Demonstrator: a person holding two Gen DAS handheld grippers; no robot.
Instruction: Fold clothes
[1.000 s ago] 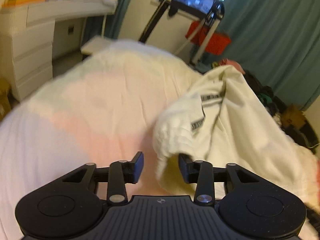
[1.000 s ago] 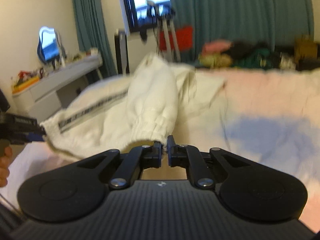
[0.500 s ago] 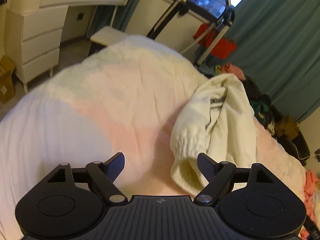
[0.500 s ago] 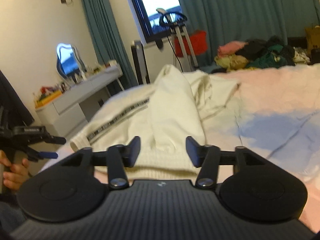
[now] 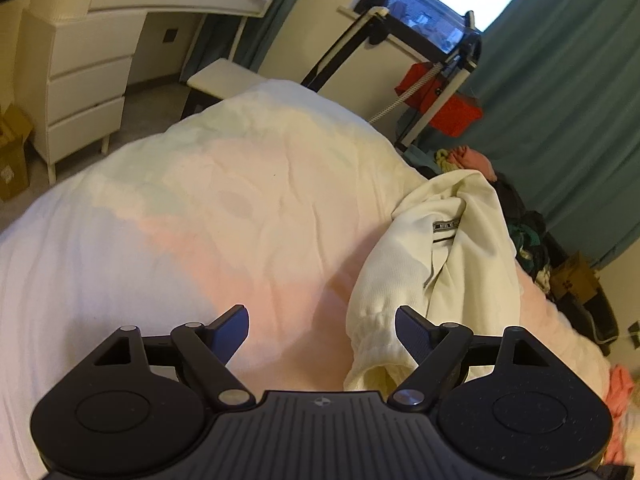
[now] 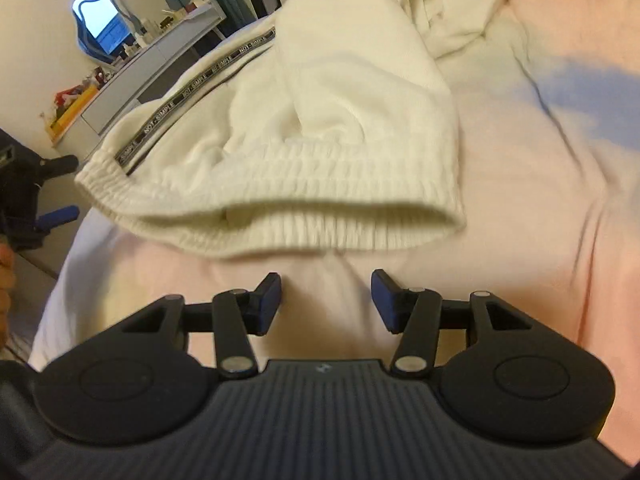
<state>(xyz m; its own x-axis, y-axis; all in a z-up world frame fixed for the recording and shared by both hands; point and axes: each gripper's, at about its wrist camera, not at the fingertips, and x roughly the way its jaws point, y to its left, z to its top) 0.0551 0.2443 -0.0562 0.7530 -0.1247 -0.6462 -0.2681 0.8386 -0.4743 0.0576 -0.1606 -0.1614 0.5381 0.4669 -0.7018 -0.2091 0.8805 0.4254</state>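
A white sweater (image 6: pixel 320 92) lies on the bed (image 6: pixel 540 200), on the pink and white cover. It is bunched up, not flat. One part is laid over another part, so it looks folded in half the long way, but I cannot tell if that is a neat fold or just how it fell. Its stretchy bottom edge (image 6: pixel 280 216) faces the right gripper (image 6: pixel 326 298) and gapes a little, like a mouth. A dark strip with letters (image 6: pixel 200 80) runs down one side.

The right gripper hangs just in front of that stretchy edge, near it but not touching. Its two blue fingers (image 6: pixel 269 292) are spread apart with nothing between them. I think it sits there because the edge is thick and easy to pinch.

The left gripper (image 5: pixel 322 330) is off to the sweater's other side. Its fingers (image 5: pixel 410 330) are spread wide too, and they hold nothing. One finger is right beside the ribbed end (image 5: pixel 372 344) of the sweater, maybe touching it; I cannot tell. That is a good spot to grab from.

With a gripper on each side, both ends could be lifted together so the cloth stays even. The sweater is soft and floppy, so it can sag or slip if only a little bit is pinched
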